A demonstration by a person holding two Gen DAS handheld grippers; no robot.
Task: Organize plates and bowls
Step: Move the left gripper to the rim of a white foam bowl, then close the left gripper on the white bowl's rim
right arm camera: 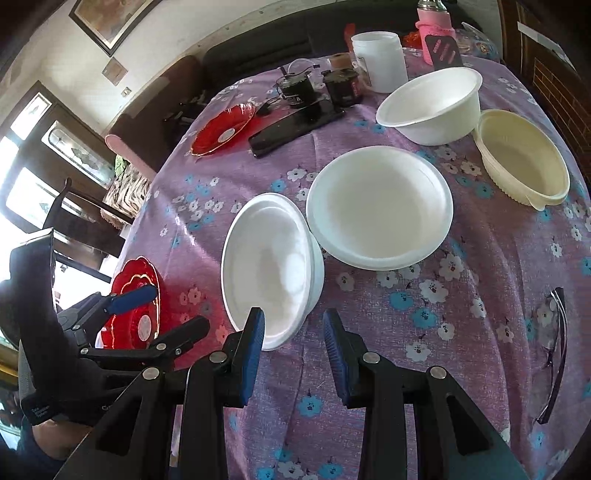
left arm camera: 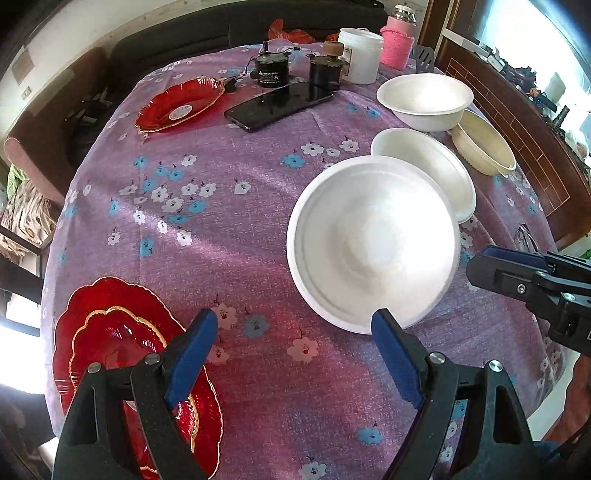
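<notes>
A round table under a purple floral cloth fills the room beside a dark sofa. Both the left gripper and the right gripper are spread apart, empty. A tilted white bowl leans against a white plate; stacked red plates sit at the edge.

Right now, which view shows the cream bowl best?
The right wrist view: the cream bowl shows whole, its interior and ribbed rim clear. In the left wrist view it is smaller, its near end hidden behind a white bowl.
</notes>
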